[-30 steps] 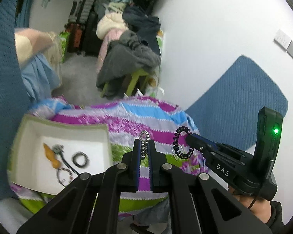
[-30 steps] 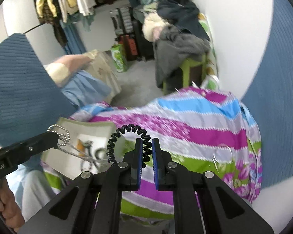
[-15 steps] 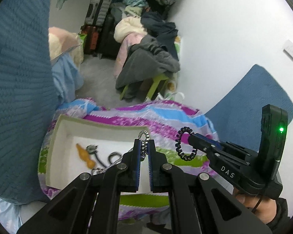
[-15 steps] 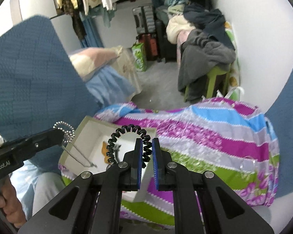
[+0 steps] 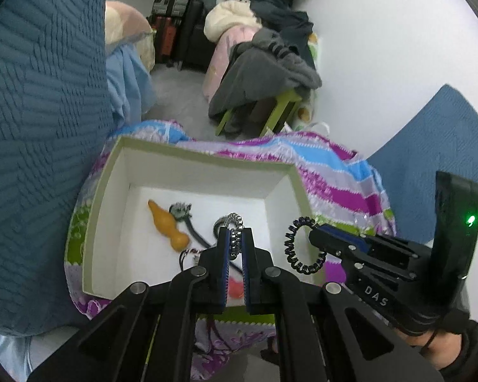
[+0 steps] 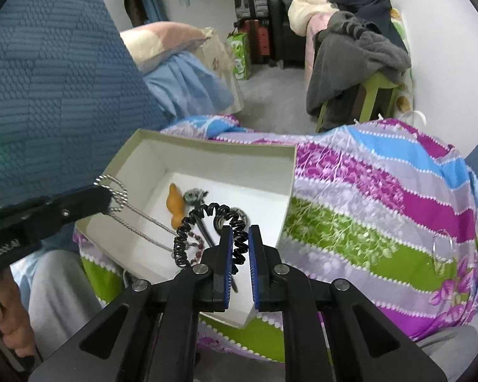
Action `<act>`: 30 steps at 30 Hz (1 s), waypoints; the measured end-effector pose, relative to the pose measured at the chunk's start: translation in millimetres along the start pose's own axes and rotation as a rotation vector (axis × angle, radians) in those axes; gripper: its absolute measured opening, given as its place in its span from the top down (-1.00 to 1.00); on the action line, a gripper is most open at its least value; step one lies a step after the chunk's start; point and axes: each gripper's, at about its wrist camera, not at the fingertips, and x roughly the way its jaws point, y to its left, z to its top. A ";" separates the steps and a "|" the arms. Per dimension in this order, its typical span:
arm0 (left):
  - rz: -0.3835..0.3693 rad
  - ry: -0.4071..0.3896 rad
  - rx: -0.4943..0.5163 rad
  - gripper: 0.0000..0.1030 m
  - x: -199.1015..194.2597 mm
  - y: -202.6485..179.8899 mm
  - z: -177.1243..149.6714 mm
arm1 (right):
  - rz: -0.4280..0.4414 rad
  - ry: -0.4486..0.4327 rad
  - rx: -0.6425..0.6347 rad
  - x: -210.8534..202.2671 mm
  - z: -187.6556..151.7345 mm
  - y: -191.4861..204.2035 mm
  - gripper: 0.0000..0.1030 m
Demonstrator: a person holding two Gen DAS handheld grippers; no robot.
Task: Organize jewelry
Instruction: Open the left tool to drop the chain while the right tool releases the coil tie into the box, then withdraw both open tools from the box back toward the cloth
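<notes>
- Two grippers over one box, both loaded, and this looks like the drop-off step of the tidy-up.
- Far left, the blue quilted cushion [image 6: 47, 73] leans beside the white box [image 5: 188, 165], which sits on the striped floral cloth [image 6: 382, 197].
- Left gripper [image 5: 235, 240] hangs over the box's middle, jaws clamped tight on a silver chain [image 5: 234, 222]; from the right-hand camera the chain's tail [image 6: 143, 222] slants down into the box.
- Down on the box floor: an orange gourd-shaped charm [image 5: 167, 226], a dark tangled piece [image 5: 180, 208] just beside it, a small beaded strand [image 6: 196, 248] nearer the front wall.
- Right gripper [image 6: 237, 238] is pinched shut on a black spiral coil band [image 6: 204, 219], and the loop dangles above the box near its right wall.
- Further right, something small and clear, ring-like, lies on the cloth [image 6: 441, 245], well apart from the box; too faint to name.
- Next move, I'd judge: lower a touch more, part each pair of jaws so the pieces fall clear inside the walls, and keep the chain from snagging on the coil.
- Writing: "DAS" in white on the right gripper's body [image 5: 374, 296]; the left gripper's side [image 6: 0, 248] carries pale lettering, too cropped to read. A green light glows on the right unit [image 5: 470, 221].
</notes>
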 end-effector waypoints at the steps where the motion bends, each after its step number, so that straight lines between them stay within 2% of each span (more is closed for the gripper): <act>1: 0.000 0.004 0.003 0.90 2.5 -0.3 -3.5 | 0.004 0.004 0.000 1.9 -0.8 1.4 0.84; 6: 0.013 0.023 -0.012 0.90 13.0 5.3 -12.6 | 0.002 0.010 -0.009 5.6 -3.0 5.5 0.83; 13: 0.022 0.008 0.003 0.85 2.0 2.0 -5.7 | 0.031 0.020 0.009 2.9 1.1 1.7 0.81; 14: 0.017 0.005 0.003 0.85 -1.3 1.3 -3.7 | 0.035 0.017 0.009 0.8 2.5 1.5 0.71; 15: 0.016 0.003 0.001 0.85 -4.1 0.8 -2.4 | 0.040 0.011 0.010 -2.3 4.3 1.4 0.51; 17: 0.026 -0.009 0.002 0.79 -11.2 -1.9 0.4 | 0.051 -0.008 0.007 -10.4 8.4 1.8 0.46; 19: 0.034 -0.037 0.013 0.37 -22.9 -7.1 3.6 | 0.051 -0.033 -0.004 -21.3 13.8 2.7 0.46; 20: 0.035 -0.054 0.019 0.24 -28.9 -9.7 4.6 | 0.050 -0.046 -0.009 -26.8 16.7 3.1 0.46; 22: 0.058 -0.106 0.026 -0.15 -44.6 -16.7 7.6 | 0.051 -0.078 -0.021 -40.7 22.9 3.9 0.46; 27: 0.095 -0.209 0.021 -0.23 -82.8 -33.0 18.4 | 0.049 -0.160 -0.037 -78.8 36.4 3.1 0.46; 30: 0.107 -0.259 0.026 -0.39 -103.0 -45.9 23.8 | 0.042 -0.207 -0.050 -100.4 42.5 2.2 0.42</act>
